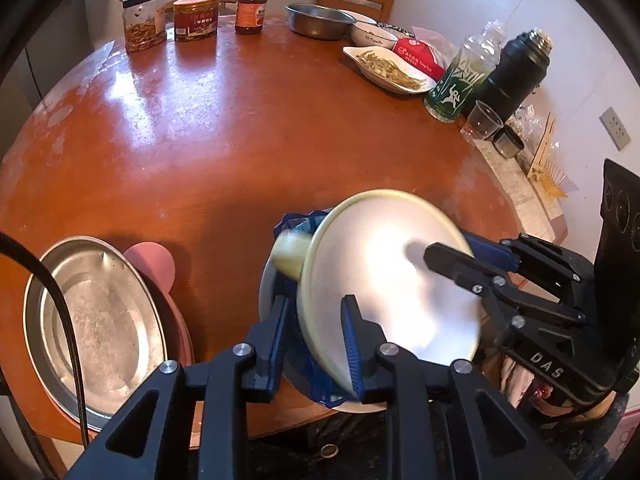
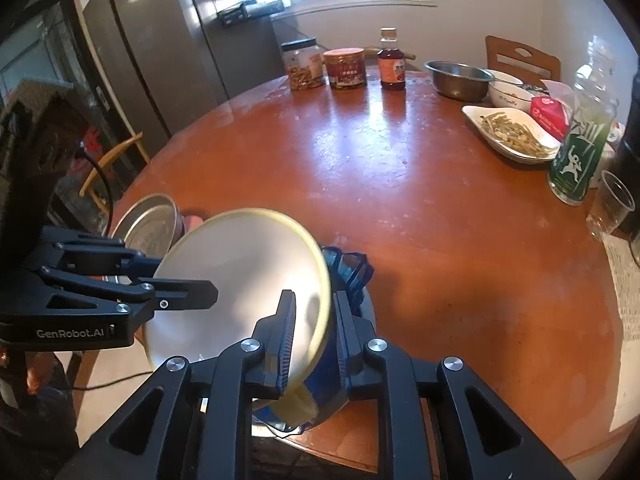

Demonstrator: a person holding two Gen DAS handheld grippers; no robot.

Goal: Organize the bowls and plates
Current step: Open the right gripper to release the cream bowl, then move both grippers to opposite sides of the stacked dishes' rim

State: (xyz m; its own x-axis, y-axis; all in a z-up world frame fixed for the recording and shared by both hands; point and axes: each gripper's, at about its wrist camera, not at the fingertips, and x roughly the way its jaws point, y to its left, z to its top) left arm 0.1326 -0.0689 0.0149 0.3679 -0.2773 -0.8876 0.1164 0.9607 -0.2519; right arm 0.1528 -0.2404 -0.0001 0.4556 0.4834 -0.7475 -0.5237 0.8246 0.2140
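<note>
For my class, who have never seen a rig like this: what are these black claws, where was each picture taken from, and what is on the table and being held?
No robot here: a person holds two hand-held grasping tools, each with a fisheye camera looking along its fingers. One picture is from the left tool, the other from the right tool. Both tools grip the rim of one yellow-rimmed plate, tilted on edge above a blue glass dish. On the round brown table sit a metal pan, three jars and bottles, a steel bowl and a dish of food.
</note>
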